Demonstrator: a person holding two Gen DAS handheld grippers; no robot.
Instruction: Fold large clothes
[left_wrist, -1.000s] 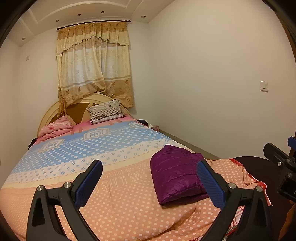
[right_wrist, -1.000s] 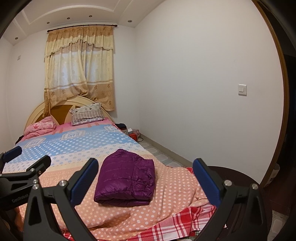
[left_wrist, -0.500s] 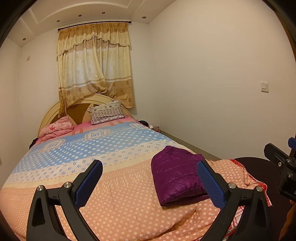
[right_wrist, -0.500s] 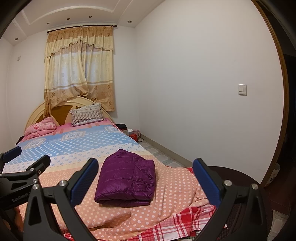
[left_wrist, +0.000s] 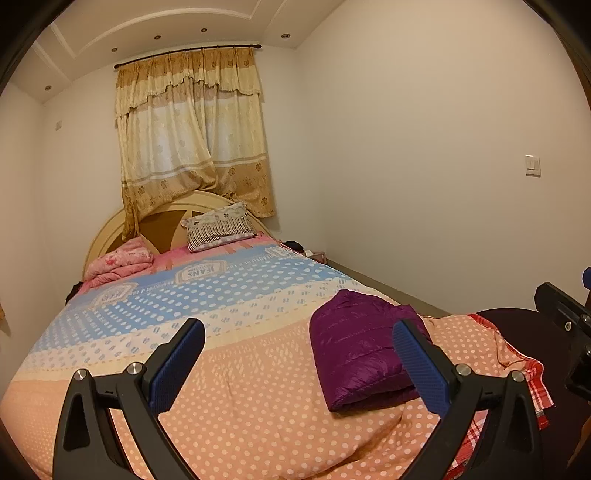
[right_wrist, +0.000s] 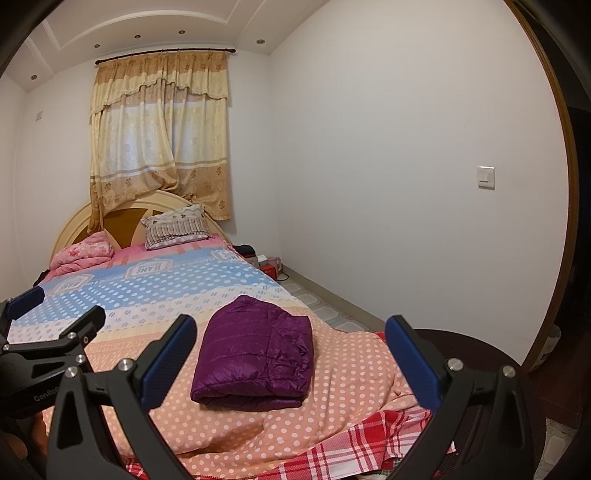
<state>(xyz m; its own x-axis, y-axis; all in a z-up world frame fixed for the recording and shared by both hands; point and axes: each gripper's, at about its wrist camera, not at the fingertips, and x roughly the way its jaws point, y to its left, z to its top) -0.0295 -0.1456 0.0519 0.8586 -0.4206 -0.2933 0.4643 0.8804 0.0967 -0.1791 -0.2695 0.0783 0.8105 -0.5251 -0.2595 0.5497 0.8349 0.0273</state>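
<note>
A purple quilted jacket (right_wrist: 255, 354) lies folded into a neat rectangular bundle on the bed (right_wrist: 332, 417), resting on the peach polka-dot part of the bedspread (left_wrist: 258, 398). In the right wrist view it sits in the lower centre of the frame, its folded edge toward the camera; in the left wrist view the same bundle appears at lower right, partly hidden behind one blue-padded finger.

The left gripper (left_wrist: 299, 354) hangs above the foot of the bed with its jaws spread wide and nothing between them. The right gripper (right_wrist: 290, 354) is likewise spread wide and holds nothing; the jacket shows in the gap between its fingers but lies well beyond them, untouched. Part of the left gripper's black frame shows at the lower left edge of the right wrist view, and part of the right gripper's frame at the right edge of the left wrist view.

Farther up the frame the bedspread turns to blue and white dotted bands. A striped pillow (right_wrist: 175, 227) leans against the rounded headboard (right_wrist: 77, 225), with a pink bundle of bedding (right_wrist: 83, 254) to its left. A red plaid cloth (right_wrist: 354, 443) shows under the bedspread at the bottom of the right wrist view. Yellow curtains (right_wrist: 159, 140) hang at upper left, and a light switch (right_wrist: 485, 177) sits on the white wall at right.
</note>
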